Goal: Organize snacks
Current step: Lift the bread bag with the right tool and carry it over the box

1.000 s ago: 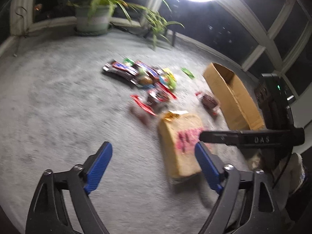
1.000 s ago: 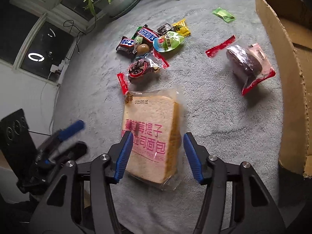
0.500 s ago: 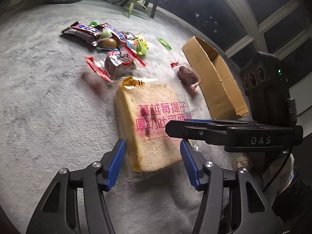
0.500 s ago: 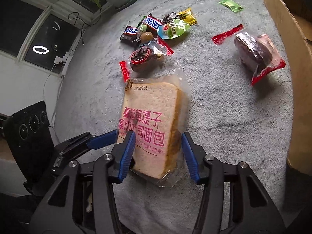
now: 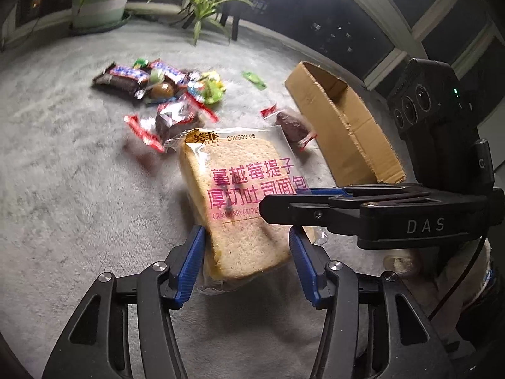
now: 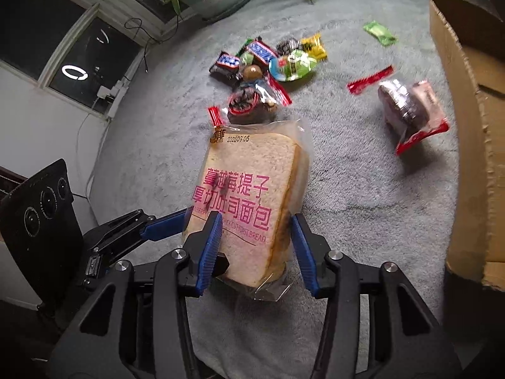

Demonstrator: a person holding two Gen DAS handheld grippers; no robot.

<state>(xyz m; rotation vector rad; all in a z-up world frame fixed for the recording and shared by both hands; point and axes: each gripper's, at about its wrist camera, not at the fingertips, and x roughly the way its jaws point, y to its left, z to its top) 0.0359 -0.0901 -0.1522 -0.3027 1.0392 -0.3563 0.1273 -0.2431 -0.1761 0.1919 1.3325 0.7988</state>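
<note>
A bagged loaf of sliced toast bread (image 5: 243, 202) with pink lettering is tilted up off the grey carpet. My left gripper (image 5: 246, 260) is shut on its near end, blue pads against both sides. My right gripper (image 6: 255, 248) is shut on the same bread (image 6: 249, 195) from the other side. The right gripper's arm crosses the left wrist view (image 5: 363, 211); the left gripper's finger shows in the right wrist view (image 6: 157, 227). An open cardboard box (image 5: 344, 126) lies to the right, also in the right wrist view (image 6: 473, 126).
A pile of snack packets with chocolate bars (image 5: 164, 85) lies further on the carpet (image 5: 63, 173). A red-edged dark pastry pack (image 6: 410, 110) lies near the box. A green packet (image 6: 380, 33) lies apart. Potted plants (image 5: 101, 3) stand by the windows.
Both grippers closed in on the bread from open and gripped it. The loaf has risen off the carpet and tilted up.
</note>
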